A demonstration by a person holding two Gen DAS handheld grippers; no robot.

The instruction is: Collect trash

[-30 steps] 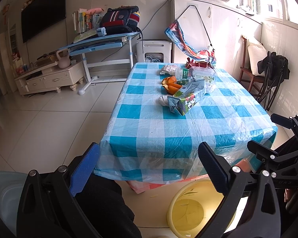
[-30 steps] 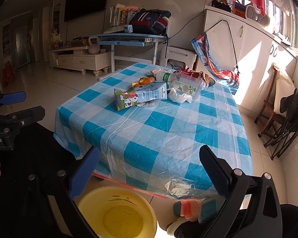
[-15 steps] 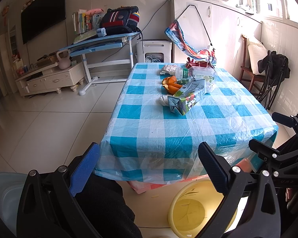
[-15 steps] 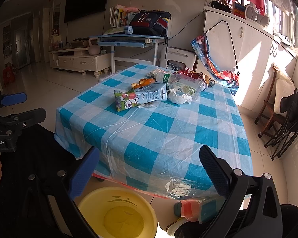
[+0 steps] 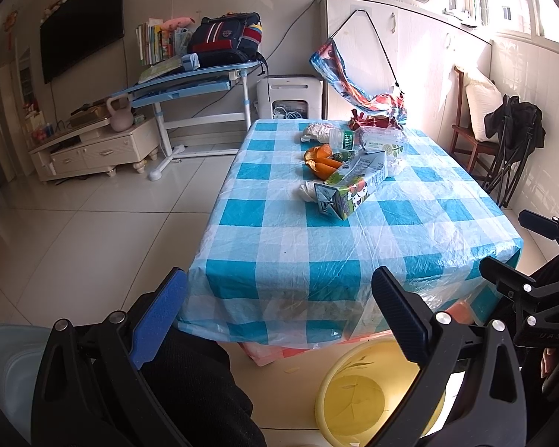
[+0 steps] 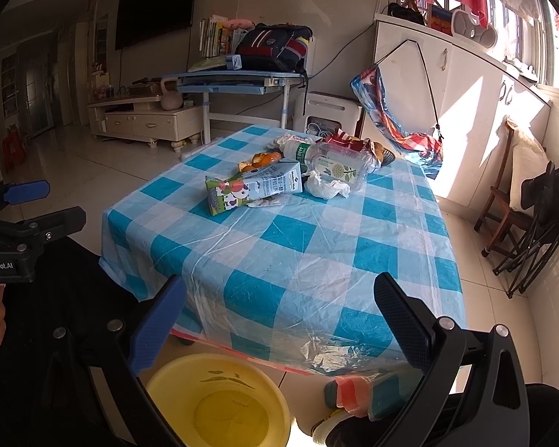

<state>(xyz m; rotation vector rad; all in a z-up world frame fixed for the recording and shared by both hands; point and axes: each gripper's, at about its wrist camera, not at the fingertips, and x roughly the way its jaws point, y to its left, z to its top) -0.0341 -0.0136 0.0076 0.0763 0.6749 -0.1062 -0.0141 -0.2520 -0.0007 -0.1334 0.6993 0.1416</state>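
Left wrist view: left gripper (image 5: 277,300) spread wide, blue pad on the left and black pad on the right, holding nothing and touching nothing, hovering off the near edge of the table (image 5: 316,246) with its blue-and-white checked plastic cover. Trash clustered toward the far middle of the table: milk carton (image 5: 352,184) lying on its side, nearest of the pile; orange peels (image 5: 322,160) just behind it; plastic bottle (image 5: 369,139) lying flat farther back; crumpled tissue (image 5: 307,192) touching the carton's left end. Yellow basin (image 5: 357,395) on the floor below the near edge. Right gripper (image 5: 540,279) visible at the right margin, fingers apart.

Right wrist view: right gripper (image 6: 279,303) likewise spread wide, empty, clear of the cloth, over the near table edge. Carton lying across the far half, bottle and a white tissue wad (image 6: 326,188) to its right, peels behind. Basin on the floor directly below, near-left. Left gripper at the left margin, fingers parted
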